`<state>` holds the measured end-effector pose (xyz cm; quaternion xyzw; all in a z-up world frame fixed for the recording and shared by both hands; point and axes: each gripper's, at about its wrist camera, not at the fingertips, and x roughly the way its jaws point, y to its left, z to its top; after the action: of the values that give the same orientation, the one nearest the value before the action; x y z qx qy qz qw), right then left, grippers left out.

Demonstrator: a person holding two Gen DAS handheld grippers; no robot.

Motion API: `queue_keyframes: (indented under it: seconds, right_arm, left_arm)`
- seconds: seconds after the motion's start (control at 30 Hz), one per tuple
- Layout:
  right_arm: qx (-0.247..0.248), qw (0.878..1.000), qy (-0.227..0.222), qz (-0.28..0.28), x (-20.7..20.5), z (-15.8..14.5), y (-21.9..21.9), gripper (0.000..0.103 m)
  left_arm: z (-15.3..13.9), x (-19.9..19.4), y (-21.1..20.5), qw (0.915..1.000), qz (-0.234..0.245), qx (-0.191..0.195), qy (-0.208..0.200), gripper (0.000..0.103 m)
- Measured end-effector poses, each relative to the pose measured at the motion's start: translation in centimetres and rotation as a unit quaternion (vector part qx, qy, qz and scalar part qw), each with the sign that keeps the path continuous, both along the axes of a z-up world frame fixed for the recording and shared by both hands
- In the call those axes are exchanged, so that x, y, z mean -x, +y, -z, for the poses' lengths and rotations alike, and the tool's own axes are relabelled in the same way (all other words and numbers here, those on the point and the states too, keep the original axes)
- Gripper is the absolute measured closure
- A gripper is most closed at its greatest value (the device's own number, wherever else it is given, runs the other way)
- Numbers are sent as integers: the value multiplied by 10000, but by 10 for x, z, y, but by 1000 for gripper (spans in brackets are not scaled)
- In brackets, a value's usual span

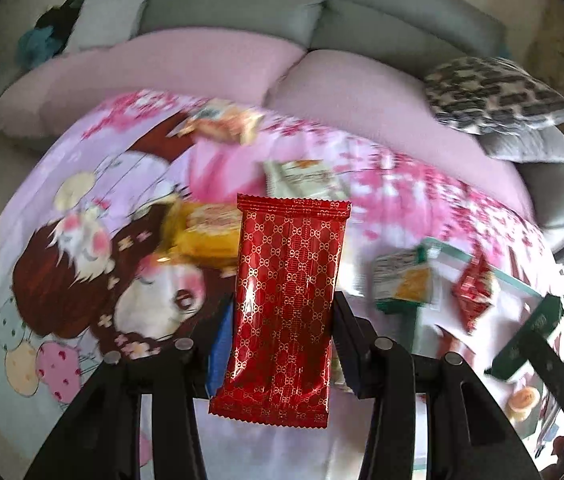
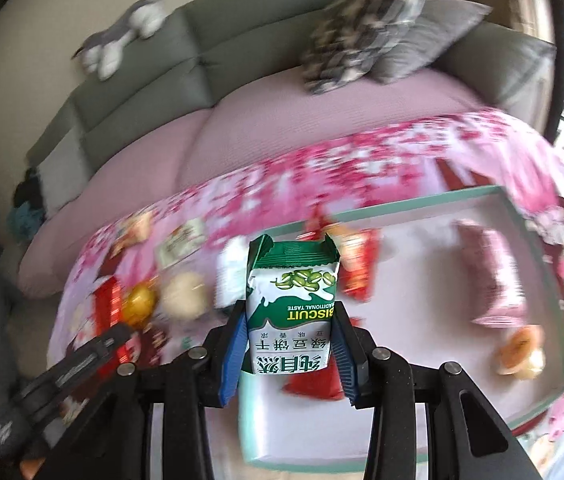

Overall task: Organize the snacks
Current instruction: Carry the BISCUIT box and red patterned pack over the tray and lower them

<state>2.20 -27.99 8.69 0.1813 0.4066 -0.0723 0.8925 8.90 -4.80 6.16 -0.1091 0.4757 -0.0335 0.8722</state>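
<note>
Left claw (image 1: 282,320) grips red packet (image 1: 285,304); right claw (image 2: 287,340) grips biscuit pack (image 2: 291,312).

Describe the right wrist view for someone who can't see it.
The right gripper pinches a green-and-white biscuit packet above a teal-rimmed tray already holding snacks, on a pink floral cloth. A grey sofa stands behind.

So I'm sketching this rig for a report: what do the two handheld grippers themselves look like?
Both look alike: the left gripper and right gripper have black plastic frames with triangular cut-outs, round silver bolt heads at the pivots, and blue ribbed pads on the fingers. No cables, sleeves or markings are visible.
</note>
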Motion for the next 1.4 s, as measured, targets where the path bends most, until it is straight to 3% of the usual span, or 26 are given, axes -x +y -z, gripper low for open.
queue_keyframes:
  seconds: [0.3,0.57,0.77,1.07,1.4]
  right_arm:
    - [-113,9943,37,1060,20,-2,-73,61]
    - [-103,9932,103,1158,23,2,-91,61]
    - [-184,9939,187,1074,14,12,-88,61]
    - [-197,9962,168,827,7,15,-84,61]
    - [-220,9947,437,902,1,28,-91,61]
  left_arm:
    - [-20,22,-65,9924,1092,-56,-565,55]
    - [-15,19,-114,9832,1758,-5,-493,55]
    - [-5,8,-121,9871,1548,-213,-358,55]
    - [-7,-23,-138,9872,1573,101,-232,55]
    - [15,-40,-141,9895,1442,-29,29,55]
